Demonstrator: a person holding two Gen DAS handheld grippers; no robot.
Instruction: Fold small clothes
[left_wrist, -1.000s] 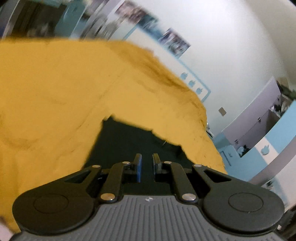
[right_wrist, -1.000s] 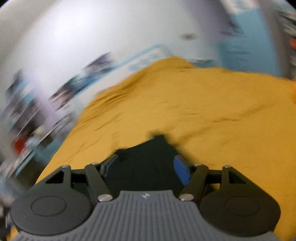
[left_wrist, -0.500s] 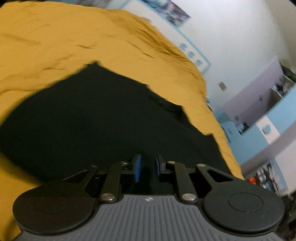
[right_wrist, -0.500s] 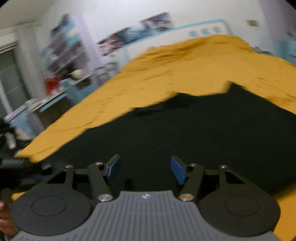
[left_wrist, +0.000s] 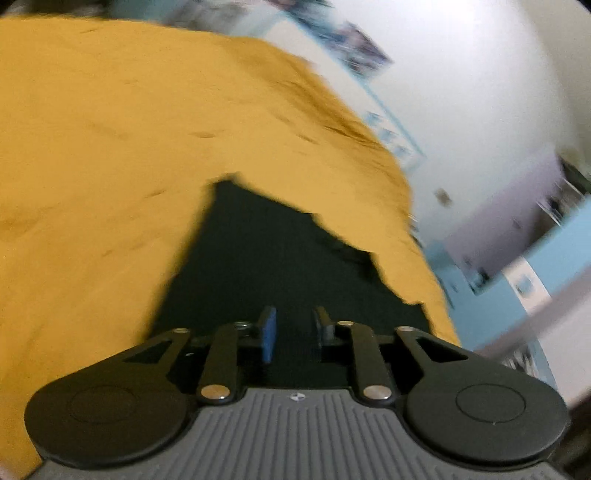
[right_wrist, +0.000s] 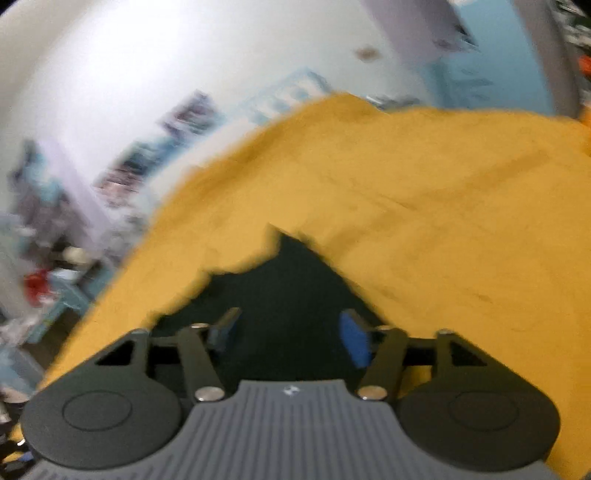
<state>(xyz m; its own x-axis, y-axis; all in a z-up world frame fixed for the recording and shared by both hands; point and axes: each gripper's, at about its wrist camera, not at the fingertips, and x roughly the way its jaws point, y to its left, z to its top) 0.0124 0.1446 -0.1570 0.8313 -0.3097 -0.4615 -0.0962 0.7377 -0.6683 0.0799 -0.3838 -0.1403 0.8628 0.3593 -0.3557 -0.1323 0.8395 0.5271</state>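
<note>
A black garment (left_wrist: 280, 266) lies on the mustard-yellow bedspread (left_wrist: 110, 155). In the left wrist view my left gripper (left_wrist: 293, 334) hangs just over its near part, its blue-padded fingers a small gap apart with nothing between them. In the right wrist view the same black garment (right_wrist: 284, 291) shows under my right gripper (right_wrist: 290, 332), whose fingers stand wide apart and empty. Both views are motion-blurred and tilted. The garment's near edge is hidden behind the gripper bodies.
The yellow bedspread (right_wrist: 443, 206) fills most of both views. A white wall with posters (left_wrist: 354, 48) lies beyond the bed. Blue and lilac furniture (left_wrist: 535, 236) stands at the right in the left wrist view, cluttered shelves (right_wrist: 40, 280) at the left in the right wrist view.
Both grippers swung: half a second ago the garment filled the views broadly, now only a narrow dark wedge shows. The left fingers have spread slightly apart. The right fingers stay wide.
</note>
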